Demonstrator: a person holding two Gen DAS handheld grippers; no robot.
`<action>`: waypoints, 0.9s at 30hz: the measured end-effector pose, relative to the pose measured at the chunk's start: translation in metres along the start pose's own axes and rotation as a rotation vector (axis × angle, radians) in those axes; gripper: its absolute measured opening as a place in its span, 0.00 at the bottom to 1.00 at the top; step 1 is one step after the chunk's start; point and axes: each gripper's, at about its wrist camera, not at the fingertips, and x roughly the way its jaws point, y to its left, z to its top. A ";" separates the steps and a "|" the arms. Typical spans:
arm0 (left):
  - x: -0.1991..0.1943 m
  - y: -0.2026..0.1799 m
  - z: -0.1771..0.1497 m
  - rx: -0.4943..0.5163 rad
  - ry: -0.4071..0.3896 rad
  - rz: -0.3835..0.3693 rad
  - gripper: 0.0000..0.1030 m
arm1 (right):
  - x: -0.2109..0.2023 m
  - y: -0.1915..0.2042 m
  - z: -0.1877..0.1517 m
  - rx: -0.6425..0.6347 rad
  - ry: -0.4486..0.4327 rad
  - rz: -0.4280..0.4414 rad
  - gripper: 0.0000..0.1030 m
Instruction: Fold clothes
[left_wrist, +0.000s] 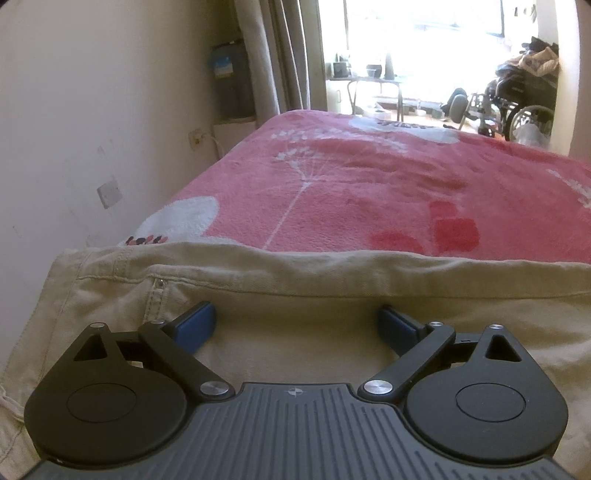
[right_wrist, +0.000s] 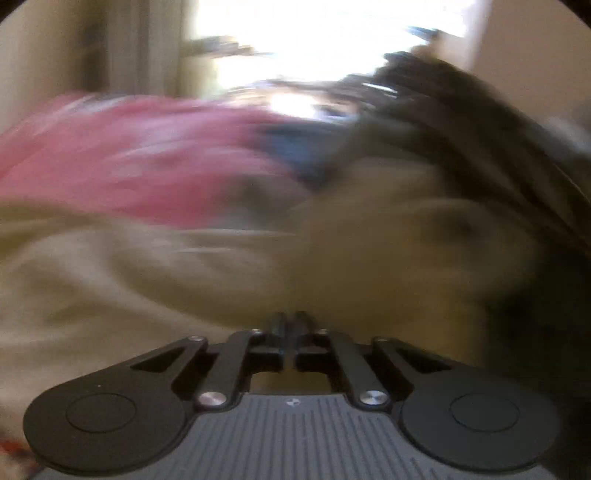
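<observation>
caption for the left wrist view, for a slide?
Open left hand-held gripper poised over beige cotton trousers lying on a pink floral fleece blanket.

Bed with a pink flowery blanket; tan trousers lying flat on the blanket's near edge.

My right-wrist view is badly smeared. At six o'clock I see my right gripper, its jaws drawn fully together; whether cloth is pinched between the tips, I cannot tell. Beige fabric fills the centre and spreads toward nine o'clock. A pink blanket streaks across at ten o'clock. A bright window glares at twelve, and a dark blurred mass sits at two.
</observation>
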 end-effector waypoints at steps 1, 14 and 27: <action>-0.002 0.001 0.001 0.001 -0.004 -0.004 0.93 | -0.004 -0.013 0.002 0.072 -0.009 -0.001 0.00; -0.030 0.046 0.011 -0.081 -0.002 0.049 0.91 | -0.020 0.007 0.009 0.284 -0.019 0.229 0.14; 0.026 0.098 0.038 -0.312 0.113 0.034 0.94 | -0.022 0.027 -0.010 0.307 0.117 0.237 0.14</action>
